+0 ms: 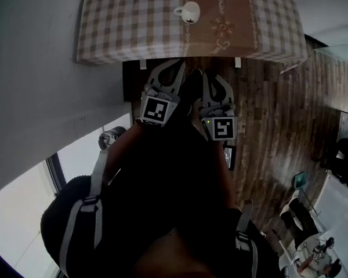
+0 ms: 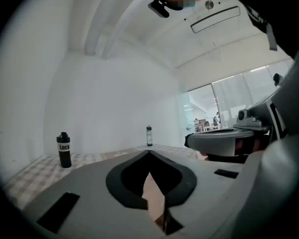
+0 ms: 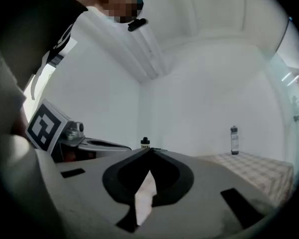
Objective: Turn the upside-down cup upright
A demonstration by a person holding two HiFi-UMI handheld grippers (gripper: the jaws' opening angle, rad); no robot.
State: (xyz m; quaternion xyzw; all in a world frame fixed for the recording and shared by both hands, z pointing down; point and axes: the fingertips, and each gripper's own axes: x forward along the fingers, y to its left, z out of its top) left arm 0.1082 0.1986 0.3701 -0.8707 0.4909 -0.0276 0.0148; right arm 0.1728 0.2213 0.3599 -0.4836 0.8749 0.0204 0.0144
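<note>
A small white cup (image 1: 189, 11) with a handle on its left stands on the checked tablecloth (image 1: 133, 22), beside the brown runner. No opening shows on it from above. My left gripper (image 1: 178, 66) and right gripper (image 1: 207, 76) are side by side just short of the table's near edge, over the wooden floor and well apart from the cup. Both point level toward the table. In the left gripper view, the left gripper (image 2: 149, 153) has its jaws together with nothing between them. The right gripper (image 3: 150, 151) is the same in its own view. Neither gripper view shows the cup.
A black bottle (image 2: 64, 151) and a slim bottle (image 2: 149, 136) stand at the table's far side near a white wall. The black bottle (image 3: 145, 143) and the slim bottle (image 3: 233, 140) also appear in the right gripper view. Dark wooden floor (image 1: 272, 114) lies right of the table.
</note>
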